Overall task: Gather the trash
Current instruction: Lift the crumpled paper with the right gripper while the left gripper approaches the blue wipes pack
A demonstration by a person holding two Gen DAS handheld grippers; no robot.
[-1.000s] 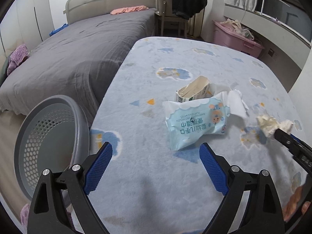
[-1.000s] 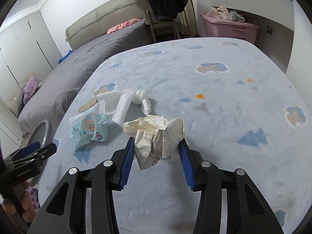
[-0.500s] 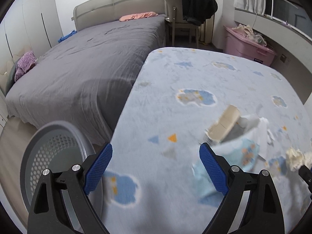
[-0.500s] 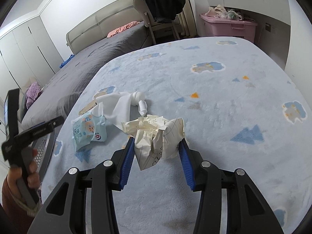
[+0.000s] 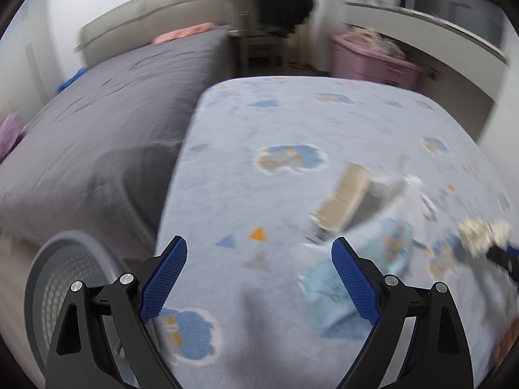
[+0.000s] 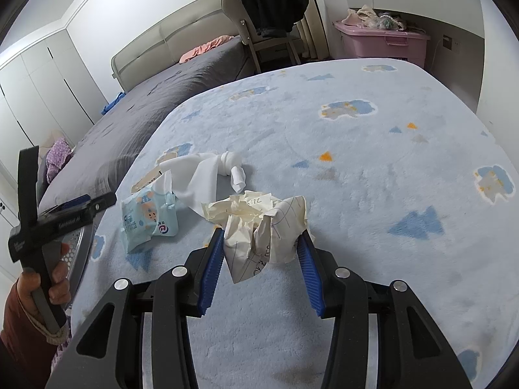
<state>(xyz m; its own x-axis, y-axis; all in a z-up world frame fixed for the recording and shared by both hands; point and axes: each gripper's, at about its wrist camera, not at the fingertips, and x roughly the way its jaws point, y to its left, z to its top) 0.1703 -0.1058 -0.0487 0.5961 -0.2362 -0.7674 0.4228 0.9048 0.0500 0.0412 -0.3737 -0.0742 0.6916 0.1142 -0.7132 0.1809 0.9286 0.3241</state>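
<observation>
Right gripper (image 6: 261, 249) is clamping a crumpled paper wad (image 6: 259, 223) betw. both blue pads; wad is bulging up and fwd past the fingertips, handwriting showing on it. Wad is sitting over the light-blue rug (image 6: 373, 178); contact w/ rug can't be confirmed.

Left gripper (image 5: 259, 278) is standing wide apart, nothing betw. its pads, hovering over the rug edge. Left view is motion-blurred.

Other trash is lying on the rug just beyond the wad: white cloth/tissue (image 6: 207, 171), wet-wipes pack (image 6: 146, 217) to its left, a small carton (image 5: 343, 197) partly under the tissue.

Grey mesh bin (image 5: 61, 278) is standing on the floor off the rug's left edge, beside the grey bed (image 6: 155, 110). Chair (image 6: 262, 32) w/ black garment and pink storage box (image 6: 382, 42) are sitting at the far end.
</observation>
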